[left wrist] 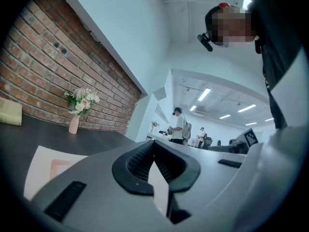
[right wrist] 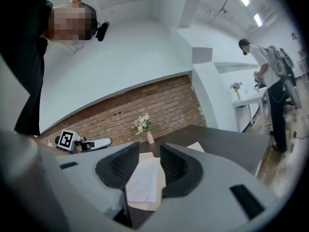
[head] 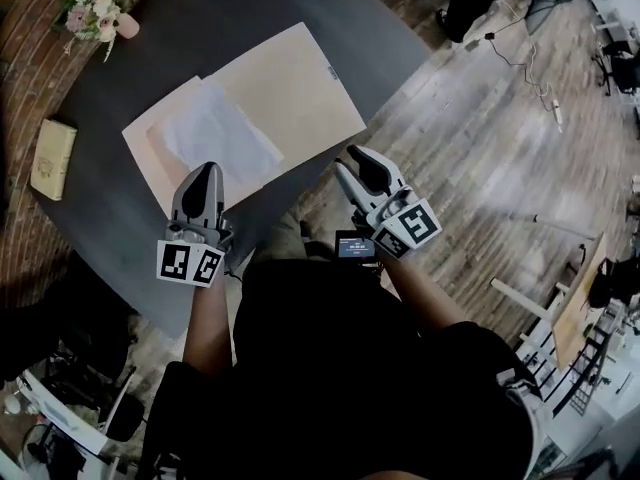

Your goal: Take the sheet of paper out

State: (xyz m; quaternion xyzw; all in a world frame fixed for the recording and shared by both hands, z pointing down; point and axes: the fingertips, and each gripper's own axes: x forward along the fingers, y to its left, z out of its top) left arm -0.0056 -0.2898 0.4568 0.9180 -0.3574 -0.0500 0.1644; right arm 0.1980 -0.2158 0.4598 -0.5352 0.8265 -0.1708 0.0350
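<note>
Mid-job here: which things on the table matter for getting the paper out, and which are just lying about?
For the job:
sheet of paper
tan folder under it

Lying about:
vase of flowers
yellowish block

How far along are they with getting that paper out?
Done: the tan folder lies open, with the white sheet exposed on it. In hand: nothing clearly. The left tongs are closed at the folder's near edge, and the right tongs are open and empty. Left: lifting the sheet clear.
</note>
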